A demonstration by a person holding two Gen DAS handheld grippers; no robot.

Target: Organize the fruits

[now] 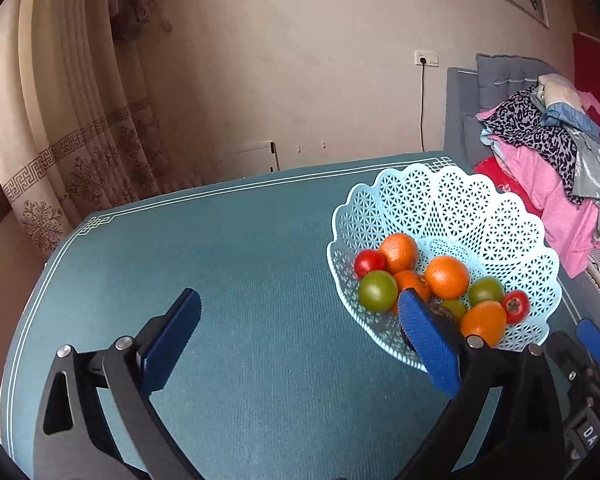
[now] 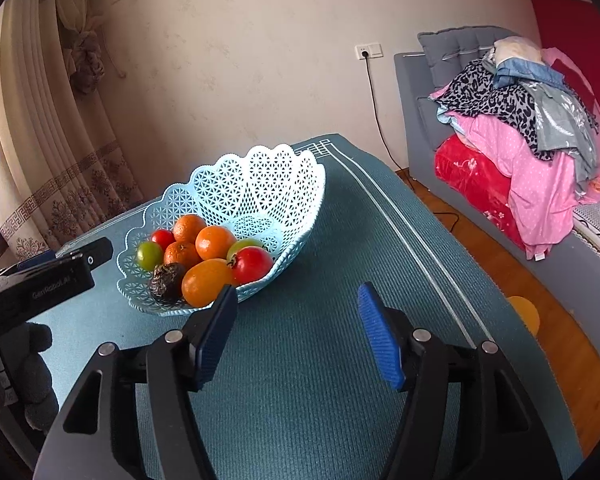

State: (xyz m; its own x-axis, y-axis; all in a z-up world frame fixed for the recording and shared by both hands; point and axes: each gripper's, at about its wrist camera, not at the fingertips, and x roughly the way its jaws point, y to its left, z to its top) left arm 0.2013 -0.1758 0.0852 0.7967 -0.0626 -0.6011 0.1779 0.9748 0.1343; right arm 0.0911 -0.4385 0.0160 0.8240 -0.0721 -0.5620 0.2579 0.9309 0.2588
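My left gripper (image 1: 300,332) is spread wide w/ nothing between the blue pads; it hovers over the teal tablecloth (image 1: 240,264), and its right pad overlaps the near-left rim of the basket (image 1: 452,200) in the left wrist view. My right gripper (image 2: 298,328) is also wide open & empty, hanging above the cloth just in front of the basket, left pad (image 2: 216,340) near the basket's front edge.

All the fruit sits in the light-blue lattice basket, bunched toward its near side. Left wrist view: two oranges (image 1: 446,277) up top, a smaller one betw. them partly hidden by my pad, a red tomato (image 1: 369,263) at the left w/ a green tomato (image 1: 377,290) just below it, another green one (image 1: 485,290) to the right, a red persimmon-like fruit (image 1: 516,306) at the far right & a big orange-yellow fruit (image 1: 484,322) at the front. Right wrist view also shows a dark wrinkled fruit (image 2: 167,281) at the basket's front-left, touching the orange-yellow one.

Beyond the table: beige wall w/ a socket (image 2: 367,51) & black cord, curtains (image 1: 72,128) on the left, pile of clothes (image 2: 516,128) on a grey sofa to the right.
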